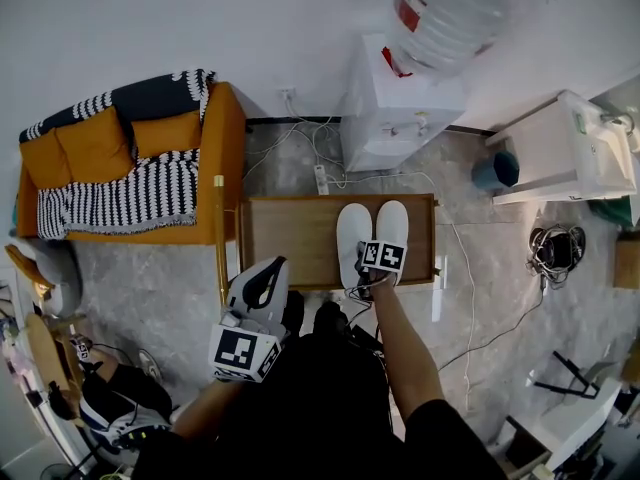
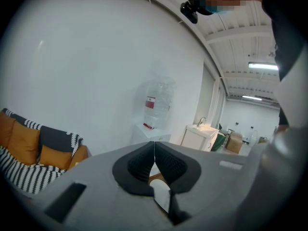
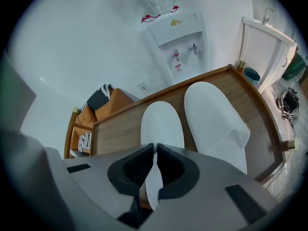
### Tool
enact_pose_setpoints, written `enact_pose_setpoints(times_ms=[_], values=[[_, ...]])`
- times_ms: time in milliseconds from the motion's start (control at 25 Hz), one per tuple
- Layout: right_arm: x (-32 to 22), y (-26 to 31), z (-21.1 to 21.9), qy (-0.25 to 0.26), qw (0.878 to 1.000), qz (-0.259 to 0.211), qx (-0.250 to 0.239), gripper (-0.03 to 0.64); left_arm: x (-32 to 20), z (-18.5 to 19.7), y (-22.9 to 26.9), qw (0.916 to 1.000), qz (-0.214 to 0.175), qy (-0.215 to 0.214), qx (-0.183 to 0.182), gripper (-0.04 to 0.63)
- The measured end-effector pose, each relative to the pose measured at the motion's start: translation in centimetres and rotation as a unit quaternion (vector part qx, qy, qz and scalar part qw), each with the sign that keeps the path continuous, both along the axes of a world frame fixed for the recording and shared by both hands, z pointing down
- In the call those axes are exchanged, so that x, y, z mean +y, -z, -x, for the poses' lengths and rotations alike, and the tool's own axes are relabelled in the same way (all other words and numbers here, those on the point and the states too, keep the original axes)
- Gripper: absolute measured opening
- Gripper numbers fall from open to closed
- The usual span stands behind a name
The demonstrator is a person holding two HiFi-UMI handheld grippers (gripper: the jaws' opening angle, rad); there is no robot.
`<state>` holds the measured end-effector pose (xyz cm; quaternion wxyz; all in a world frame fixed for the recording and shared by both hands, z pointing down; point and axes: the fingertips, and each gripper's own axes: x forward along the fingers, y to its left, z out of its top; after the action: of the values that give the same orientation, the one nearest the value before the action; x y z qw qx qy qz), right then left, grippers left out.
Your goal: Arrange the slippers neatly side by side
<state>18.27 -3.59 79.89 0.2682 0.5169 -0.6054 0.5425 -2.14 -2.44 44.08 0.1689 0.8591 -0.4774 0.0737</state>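
Two white slippers lie side by side on a low wooden table (image 1: pixel 295 230), toes pointing away from me. My right gripper (image 1: pixel 366 274) reaches steeply down to the near end of the left slipper (image 1: pixel 352 230). In the right gripper view its jaws (image 3: pixel 155 150) are shut on the heel edge of that slipper (image 3: pixel 162 124), and a white strip shows between the pads. The right slipper (image 3: pixel 211 119) rests close beside it, slightly further along the table. My left gripper (image 1: pixel 268 270) hovers off the table's near left corner, jaws shut (image 2: pixel 154 150) with nothing between them.
A white water dispenser (image 1: pixel 400 108) with a large bottle stands behind the table. An orange sofa (image 1: pixel 130 168) with a striped throw is at the left. A white sink cabinet (image 1: pixel 570 148) stands at the right, with cables (image 1: pixel 480 298) across the grey floor.
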Motion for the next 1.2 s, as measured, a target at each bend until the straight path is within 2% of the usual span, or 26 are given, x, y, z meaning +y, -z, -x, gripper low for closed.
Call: enact_pose_setpoints(times_ms=[640, 720, 800, 1200], values=[[-0.5, 0.1, 0.4, -0.004, 1.0, -0.004, -0.002, 0.035, 0.1, 0.8, -0.2, 1.0, 0.002, 0.006, 0.005, 0.017], [-0.3, 0.4, 0.6, -0.004, 1.0, -0.002, -0.006, 0.083, 0.2, 0.9, -0.1, 1.0, 0.001, 0.005, 0.006, 0.017], [-0.1, 0.8, 0.7, -0.005, 1.0, -0.003, -0.009, 0.1, 0.2, 0.8, -0.1, 1.0, -0.001, 0.002, 0.007, 0.017], [0.0, 4.7, 0.2, 0.01, 0.999, -0.048, 0.0, 0.104, 0.3, 0.7, 0.6, 0.9998, -0.011, 0.003, 0.014, 0.017]])
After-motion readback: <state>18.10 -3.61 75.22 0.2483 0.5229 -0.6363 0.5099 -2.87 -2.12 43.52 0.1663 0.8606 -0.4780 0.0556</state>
